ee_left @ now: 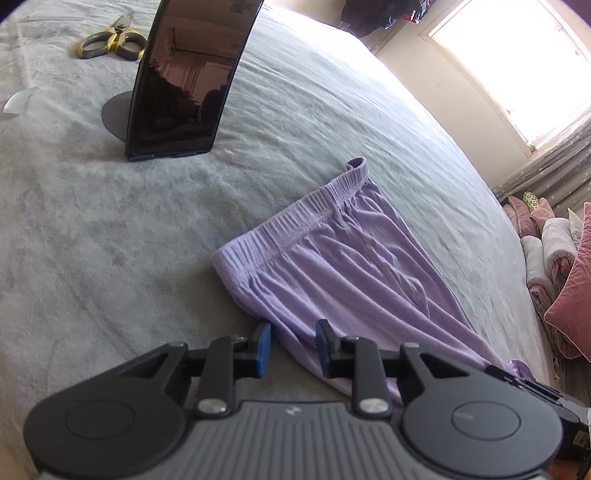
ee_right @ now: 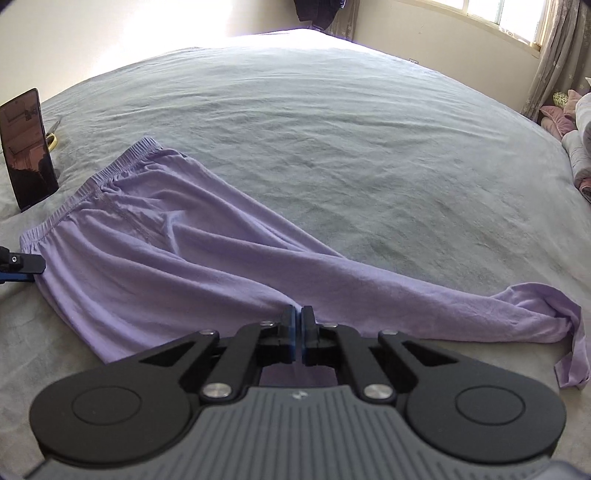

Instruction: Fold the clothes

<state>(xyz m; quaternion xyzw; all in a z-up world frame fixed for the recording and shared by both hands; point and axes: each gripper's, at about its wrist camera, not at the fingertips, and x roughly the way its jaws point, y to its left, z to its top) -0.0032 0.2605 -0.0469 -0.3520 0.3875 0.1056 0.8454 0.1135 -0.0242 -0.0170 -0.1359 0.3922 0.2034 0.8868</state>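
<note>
A pair of lilac pants (ee_left: 332, 266) lies flat on the grey bedspread (ee_left: 110, 240), waistband (ee_right: 92, 181) to the left and legs running right to a crumpled cuff (ee_right: 569, 325). My left gripper (ee_left: 293, 334) is open, its blue pads either side of the pants' near edge below the waistband; one of its fingers (ee_right: 22, 264) shows in the right wrist view. My right gripper (ee_right: 299, 314) is shut on a bunched fold of the pants at the near edge, mid-leg. Its body (ee_left: 524, 380) appears at the lower right of the left wrist view.
A dark phone (ee_left: 188, 81) stands upright on a round stand (ee_left: 114, 114) at the back left, with gold-handled scissors (ee_left: 110, 40) behind it. Pillows and bedding (ee_left: 561, 258) are piled off the bed's right side, under a bright window (ee_right: 491, 14). Wide grey bedspread (ee_right: 351, 129) stretches beyond the pants.
</note>
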